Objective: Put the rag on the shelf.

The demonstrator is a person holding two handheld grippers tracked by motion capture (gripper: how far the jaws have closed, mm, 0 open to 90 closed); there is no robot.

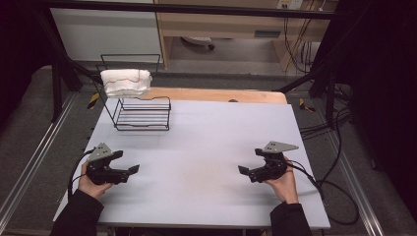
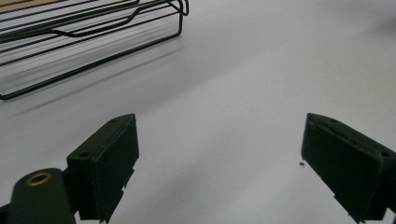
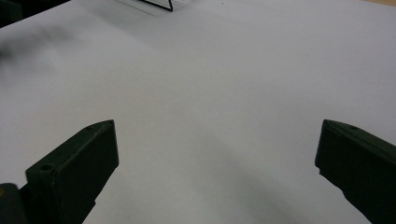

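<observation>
Black sleeves come in from the near edge of the pale grey table (image 1: 196, 147), one forearm on each side, each hand wrapped around the rear of a gripper. The left gripper (image 1: 132, 170) sits low over the near left part of the tabletop, held by the left hand (image 1: 91, 184), its nose pointing inward toward the right gripper. Its jaws stand wide apart with nothing between them, as the left gripper view shows bare table in the gap. The right gripper (image 1: 243, 170) mirrors it on the near right, gripped from behind by the right hand (image 1: 284, 184), nose pointing inward toward the left one; its jaws are likewise spread wide and empty. The two grippers are well apart, with bare tabletop between them. A grey three-cornered plate tops each one, and a cable trails off from each toward the table's sides.

Ahead of the left gripper, toward the far left corner, stands a black wire rack (image 1: 142, 113). A folded white cloth (image 1: 126, 81) with a thin red line along it rests over the rack's raised rear frame, well apart from both grippers. Beyond the grey surface a strip of wooden board (image 1: 221, 95) shows.
</observation>
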